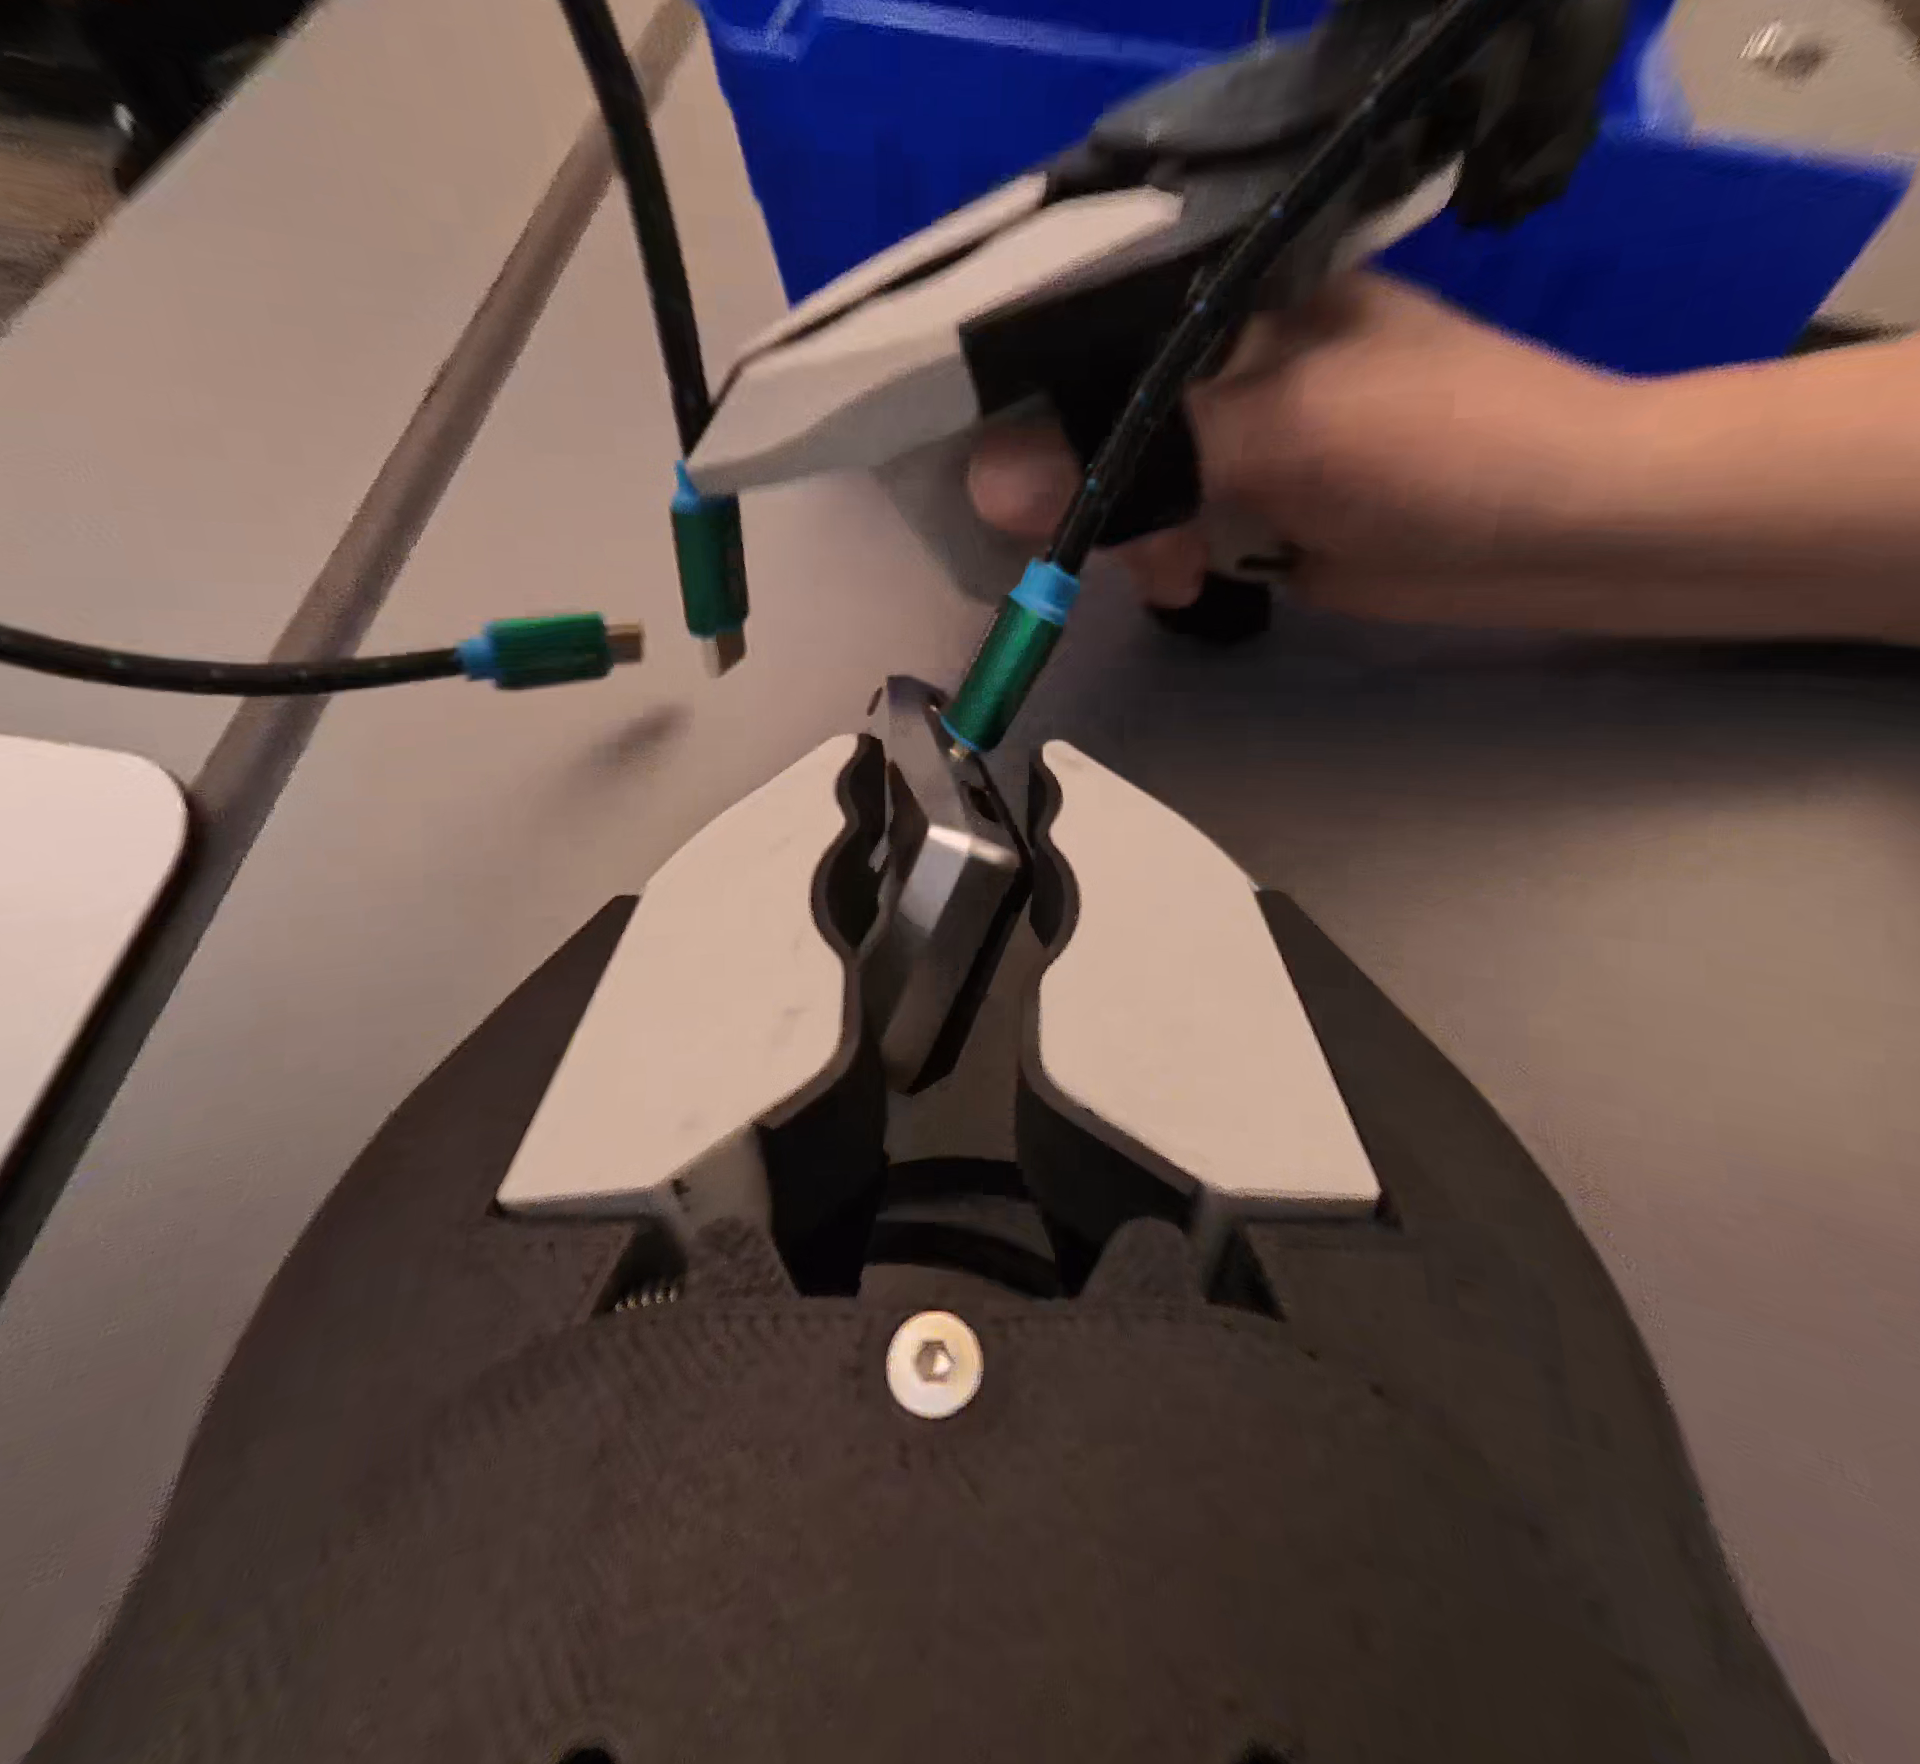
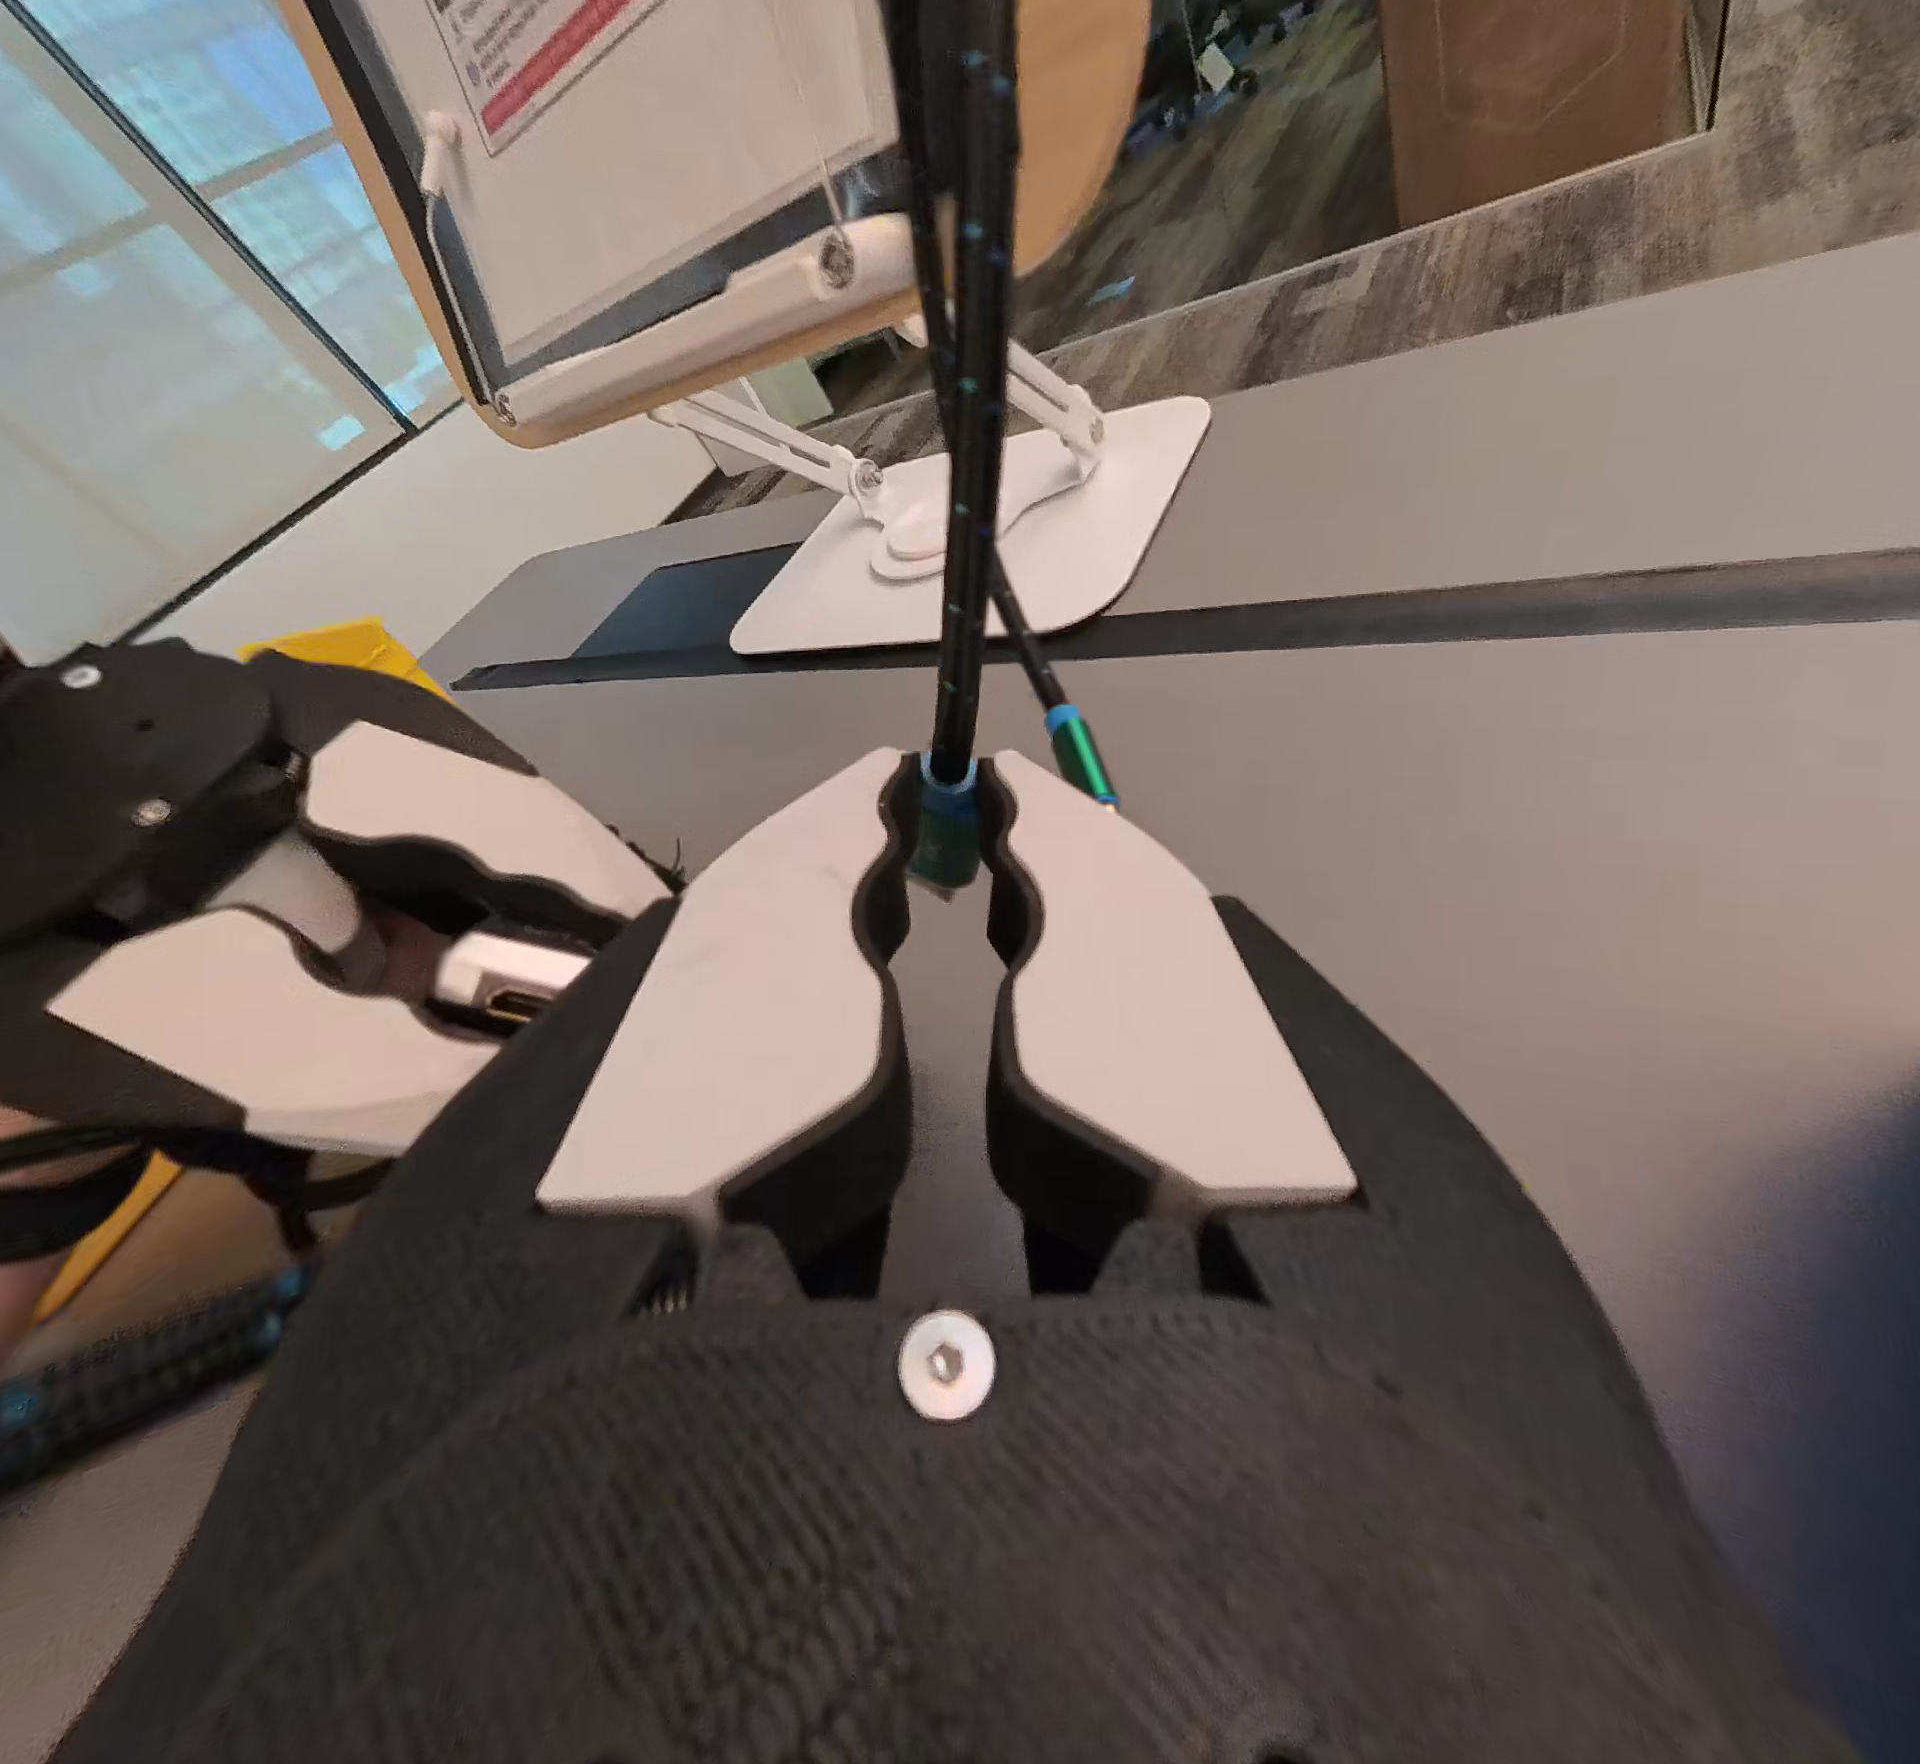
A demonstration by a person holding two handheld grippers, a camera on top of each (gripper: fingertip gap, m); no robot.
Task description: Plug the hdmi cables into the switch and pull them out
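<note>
1. Silver metal marks the switch (image 1: 951, 893), a small box pinched edgewise between the wavy black inner pads of the left claw (image 1: 948, 815), low in the centre of the left wrist view and tilted.
2. One green-plugged cable (image 1: 992, 675) is seated in the top end of the switch, its black braided cord running up to the upper right of that view.
3. The right claw (image 1: 717, 457) reaches in from the right of the left wrist view, held by a person's hand (image 1: 1351, 478). It is clamped narrowly on a second green plug (image 1: 709, 571), which hangs tip-down just left of the switch, not touching it.
4. In the right wrist view that same plug (image 2: 940, 831) sits between the tips of the right claw (image 2: 943, 826), its cord rising straight up the frame.
5. A third green plug (image 1: 545, 649) lies loose at the left of the left wrist view, clear of both claws.
6. The grey tabletop (image 1: 1455, 883) lies beneath everything.
7. A blue bin (image 1: 987, 52) stands at the upper centre of the left wrist view.
8. A white stand (image 2: 1039, 509) carrying a board sits at the upper centre of the right wrist view.
</note>
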